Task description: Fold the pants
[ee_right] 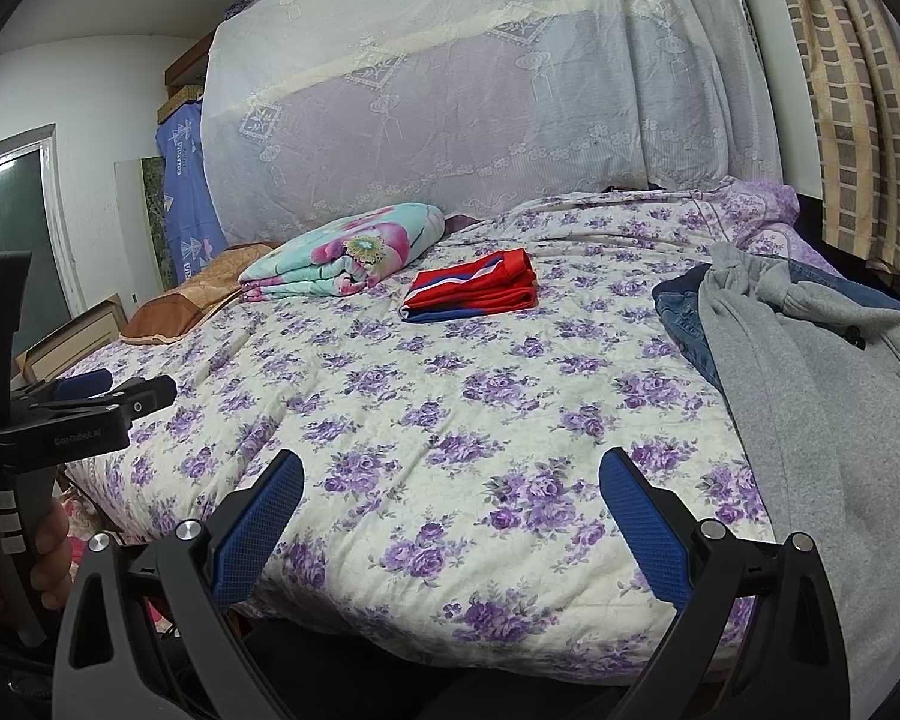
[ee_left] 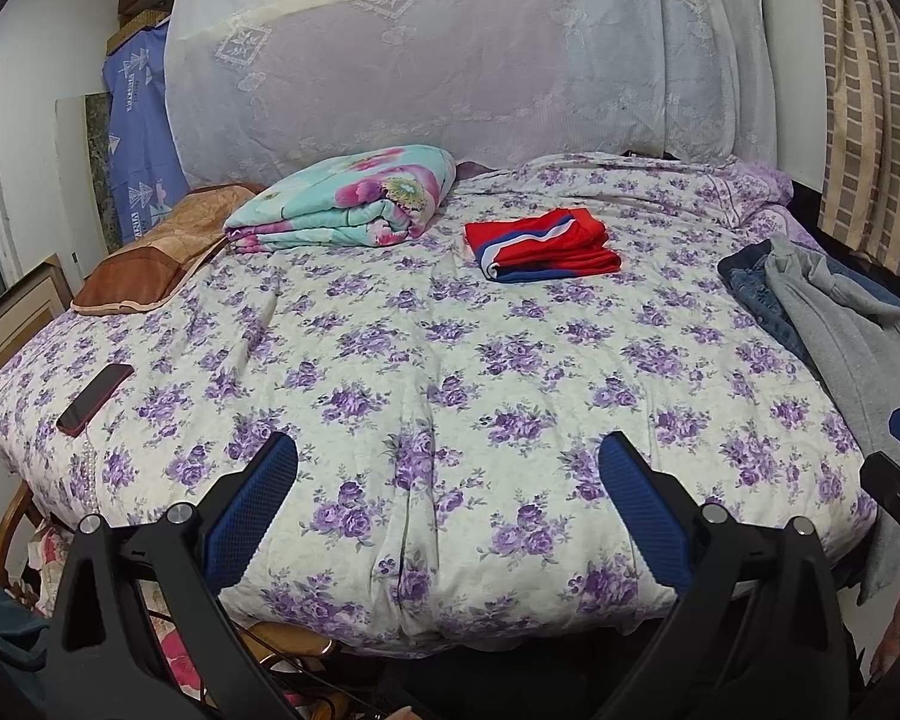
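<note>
Purple flowers cover the bedspread that fills both views, and I use this bedspread as the landmark for all places. Far across it, near the headboard side, lies a red garment with white and blue stripes, folded into a flat packet. On the right edge of the bedspread lies an unfolded heap: grey pants spread loosely over blue jeans, with the grey cloth running long from the far side down toward the near edge. A folded floral quilt, a brown pillow and a phone lie on the left part.

Both grippers hover over the near edge of the bedspread. The left gripper has its blue pads wide apart, with nothing between them and touching nothing. The right gripper is spread equally wide and also empty.

The heap lies to the right of both grippers, and the right gripper is clearly nearer to it; in its view the grey cloth comes down just beside its right finger. The scene fits two stages: the red packet is finished and the heap is waiting, or all work is over and the heap is simply stored there. I cannot decide between them.
</note>
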